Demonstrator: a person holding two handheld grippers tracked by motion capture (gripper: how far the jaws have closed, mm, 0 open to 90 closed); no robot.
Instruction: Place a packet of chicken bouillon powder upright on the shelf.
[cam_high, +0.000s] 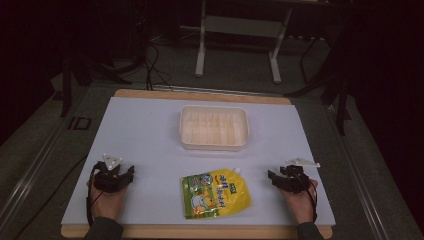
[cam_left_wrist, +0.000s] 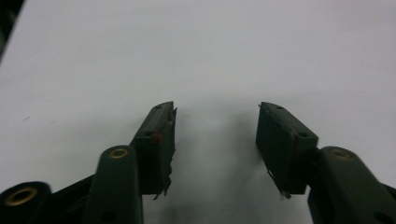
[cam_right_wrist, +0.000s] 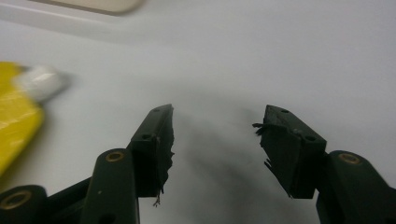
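A yellow and green spouted pouch (cam_high: 215, 193) lies flat near the table's front edge, its white cap (cam_high: 236, 171) pointing to the back right. Behind it stands an empty white plastic tray (cam_high: 214, 127). My left gripper (cam_high: 124, 171) rests on the mat to the pouch's left, open, with bare mat between its jaws (cam_left_wrist: 215, 112). My right gripper (cam_high: 273, 176) sits to the pouch's right, open and holding nothing (cam_right_wrist: 217, 114). In the right gripper view the pouch (cam_right_wrist: 11, 128) and its cap (cam_right_wrist: 41, 81) show blurred at the left, the tray's (cam_right_wrist: 93, 4) edge at the top.
A pale mat (cam_high: 150, 130) covers the wooden table (cam_high: 200, 95). Beyond the table are a dark floor, cables and a white metal stand (cam_high: 240, 30). Bare mat stretches between the tray and the pouch and on both sides of the tray.
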